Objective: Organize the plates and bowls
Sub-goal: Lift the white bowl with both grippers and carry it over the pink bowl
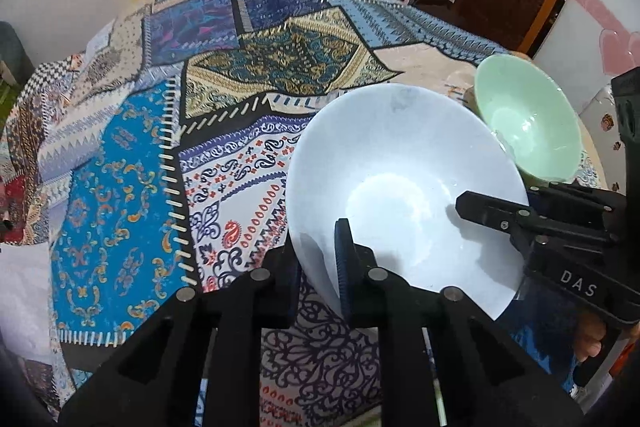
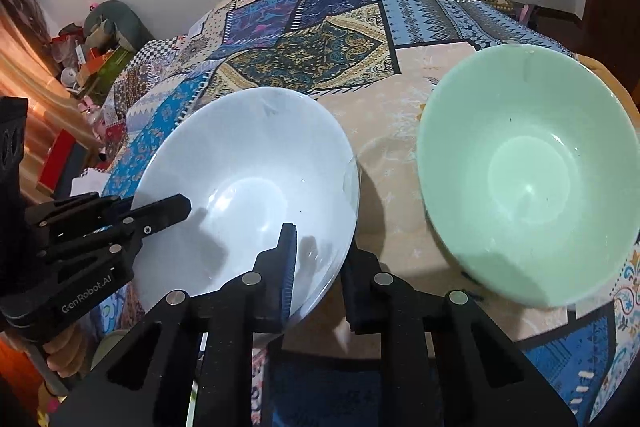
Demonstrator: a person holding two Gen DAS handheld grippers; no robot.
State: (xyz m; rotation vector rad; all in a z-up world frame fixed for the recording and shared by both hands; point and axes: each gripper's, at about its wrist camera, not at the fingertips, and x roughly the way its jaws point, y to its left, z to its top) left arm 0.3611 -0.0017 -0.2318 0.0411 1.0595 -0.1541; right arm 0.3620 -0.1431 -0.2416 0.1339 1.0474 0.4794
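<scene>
Both jaw pairs are clenched on the rim of the white bowl. On the left gripper, one finger sits inside the bowl and the other outside, against the outer wall. The right gripper grips the same way at the opposite side of the near rim. Each gripper is also visible in the other's view, reaching over the rim from the side.

Location of task items: the white bowl is on the patterned cloth, near the front edge, tilted so that its opening faces the cameras. The green bowl stands just beside it, to the right, with a gap of cloth between the two. Whether the white bowl's base is in contact with the cloth cannot be determined.

Hazards:
- Slip. The glazed wall is smooth and slopes outward; a rim pinch may slide off if the bowl's weight swings during a lift.
- Uneven lift. If one gripper rises ahead of the other, the bowl twists between the pads and one grip may open.
- Collision. The green bowl is close on the right; a sideways carry at low height may knock rim against rim and chip either one.
- Cloth drag. A base that catches the fabric may pull it and shift the green bowl.

Pose: both grippers point steeply downward and forward, converging on the near rim. A hand on the left handle shows in the right view.
</scene>
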